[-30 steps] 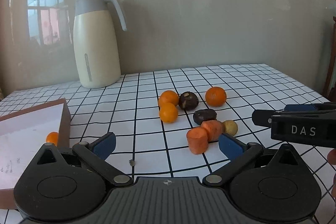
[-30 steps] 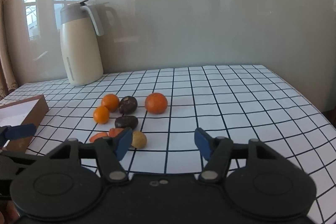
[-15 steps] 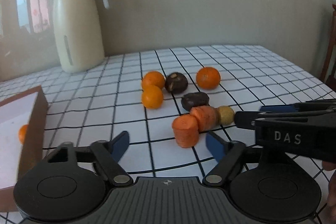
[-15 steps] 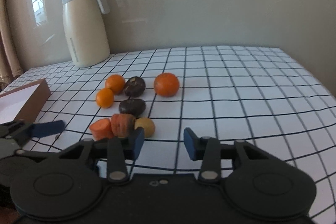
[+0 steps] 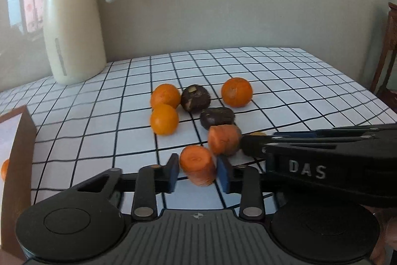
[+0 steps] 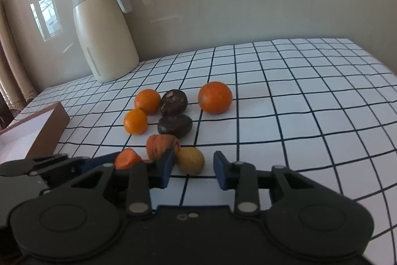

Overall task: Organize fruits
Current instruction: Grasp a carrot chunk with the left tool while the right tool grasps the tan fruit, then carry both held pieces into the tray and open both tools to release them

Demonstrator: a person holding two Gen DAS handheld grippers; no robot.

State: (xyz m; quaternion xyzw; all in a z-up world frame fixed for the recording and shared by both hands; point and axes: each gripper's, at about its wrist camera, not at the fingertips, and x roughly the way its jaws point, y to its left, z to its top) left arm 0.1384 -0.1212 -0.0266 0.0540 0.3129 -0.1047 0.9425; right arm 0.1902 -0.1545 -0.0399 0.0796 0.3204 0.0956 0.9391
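Note:
Three oranges, two dark round fruits, two carrot pieces and a small yellow fruit lie bunched on the checked tablecloth. My left gripper is closing, and both blue pads touch the sides of the near carrot piece. The second carrot piece lies just behind it. My right gripper is closing around the yellow fruit. Its left pad touches the fruit, while a small gap shows at the right pad. In the left wrist view the right gripper comes in from the right and hides most of that fruit.
A cream jug stands at the back left by the wall. A brown box with a white inside sits at the left and holds one orange. The table edge runs along the right, with a wooden chair beyond.
Both grippers have come forward and down onto the pile with jaws narrowing from wide open. The left closed onto the near carrot piece; the right now straddles the yellow fruit.

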